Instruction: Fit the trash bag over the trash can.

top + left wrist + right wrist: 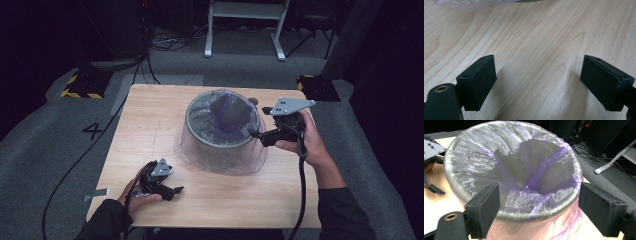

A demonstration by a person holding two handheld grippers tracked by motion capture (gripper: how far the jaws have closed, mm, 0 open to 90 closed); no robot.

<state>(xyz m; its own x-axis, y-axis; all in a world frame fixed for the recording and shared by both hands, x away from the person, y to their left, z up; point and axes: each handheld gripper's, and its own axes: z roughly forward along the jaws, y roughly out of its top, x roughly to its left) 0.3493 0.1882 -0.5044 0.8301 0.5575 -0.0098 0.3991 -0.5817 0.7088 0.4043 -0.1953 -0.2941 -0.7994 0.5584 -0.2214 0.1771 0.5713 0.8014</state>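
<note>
High view: a round grey bin (222,131) lined with a thin translucent purple plastic bag (220,155) stands at the middle of the pale wooden desk (150,115), the bag's skirt spilling down around its base.
Right gripper (256,133): held at the bin's right side, its black fingers apart and pointing at the rim, with nothing clamped.
Right gripper view: the bin's near rim (524,213) lies just ahead of the two spread fingers (486,210), between them in the frame and not pressed by either pad; the liner (499,152) is folded over the rim and sags into a dark funnel inside.
Left gripper (176,191): resting low at the desk's near left corner, well apart from the bin, fingers apart and empty.
Left gripper view: bare wood grain (536,50) lies between the two open fingers (480,82), with an edge of the bag (469,3) far off at the top.
Count: one bin, one bag, one desk, two grippers with two fingers each, two hands in dark sleeves.
Surroundings: grey carpet floor (45,135) with a "4" marked on it.
</note>
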